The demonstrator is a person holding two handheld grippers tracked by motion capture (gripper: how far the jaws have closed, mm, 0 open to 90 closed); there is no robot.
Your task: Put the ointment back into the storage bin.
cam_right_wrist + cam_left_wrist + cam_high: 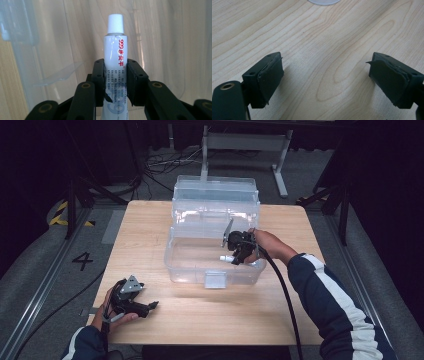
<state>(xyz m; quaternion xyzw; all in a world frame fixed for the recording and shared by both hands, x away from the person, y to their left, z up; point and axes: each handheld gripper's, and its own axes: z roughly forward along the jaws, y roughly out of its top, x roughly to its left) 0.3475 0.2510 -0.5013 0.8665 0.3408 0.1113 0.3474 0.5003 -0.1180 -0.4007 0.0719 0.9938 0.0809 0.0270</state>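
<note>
One tube (115, 50), clamped in right hand-held gripper (116, 82)

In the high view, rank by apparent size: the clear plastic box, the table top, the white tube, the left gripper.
1. table top
2. clear plastic box
3. left gripper
4. white tube, mostly hidden by the right gripper clamped on it, so its rank is unsure.

The left gripper (150, 306) sits at about 7 o'clock in the high view, cupped in the left hand (116, 309), its 2 jaws pointing toward 3 o'clock and standing wide apart with nothing between them. The right gripper (231, 259) is near the centre, at the end of a forearm reaching in from 4 o'clock, its sleeve dark with a white stripe; its jaws are clamped on a tube (115, 62).
</note>
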